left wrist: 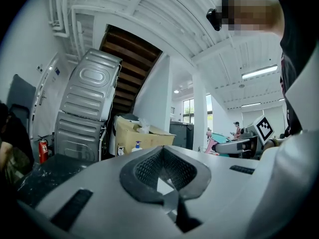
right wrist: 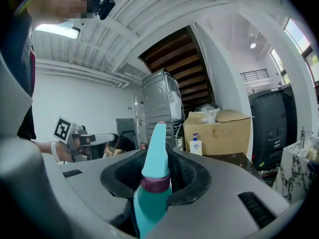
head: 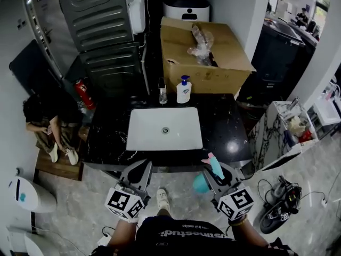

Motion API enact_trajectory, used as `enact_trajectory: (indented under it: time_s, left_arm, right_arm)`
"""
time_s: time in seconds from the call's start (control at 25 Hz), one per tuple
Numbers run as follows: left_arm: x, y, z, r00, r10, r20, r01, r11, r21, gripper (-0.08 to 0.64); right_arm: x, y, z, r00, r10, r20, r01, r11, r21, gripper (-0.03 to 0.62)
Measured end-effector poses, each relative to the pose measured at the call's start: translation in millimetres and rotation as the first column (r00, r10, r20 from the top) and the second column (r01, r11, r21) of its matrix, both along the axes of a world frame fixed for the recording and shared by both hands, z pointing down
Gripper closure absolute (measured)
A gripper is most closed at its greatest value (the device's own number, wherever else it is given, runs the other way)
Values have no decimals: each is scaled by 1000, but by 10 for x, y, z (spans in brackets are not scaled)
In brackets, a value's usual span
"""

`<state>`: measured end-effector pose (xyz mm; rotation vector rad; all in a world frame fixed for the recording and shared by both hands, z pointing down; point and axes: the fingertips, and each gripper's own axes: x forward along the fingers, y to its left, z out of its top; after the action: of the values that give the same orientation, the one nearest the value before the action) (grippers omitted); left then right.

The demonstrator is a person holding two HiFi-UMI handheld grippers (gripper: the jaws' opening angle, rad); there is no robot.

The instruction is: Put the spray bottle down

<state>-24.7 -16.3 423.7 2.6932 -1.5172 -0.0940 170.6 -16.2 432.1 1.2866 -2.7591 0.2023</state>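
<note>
Ahead of both tongs, past the near edge of the black worktop point(head: 226, 137), sits a white sink point(head: 141, 135). The right tongs point(head: 215, 170) point roughly level, jaws partway closed and clamped on the spray bottle point(right wrist: 155, 183), which has a teal body, a purple collar and a paler nozzle rising between the pads. The left tongs point(left wrist: 162, 171), level alongside, are closed with nothing in them. Beyond the sink, a cardboard box point(head: 213, 76) holds crumpled clear plastic point(head: 201, 44), and a pump bottle point(head: 184, 89) stands just before it.
</note>
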Motion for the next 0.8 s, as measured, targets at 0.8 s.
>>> enact_trajectory:
  time_s: [0.8]
  left_arm:
    - [-1048,-1996,-109,999,43,-31,-42,999,11,545]
  right_arm:
    - [-1071,-1892,-204,998,50,-41,-50,999,21,442]
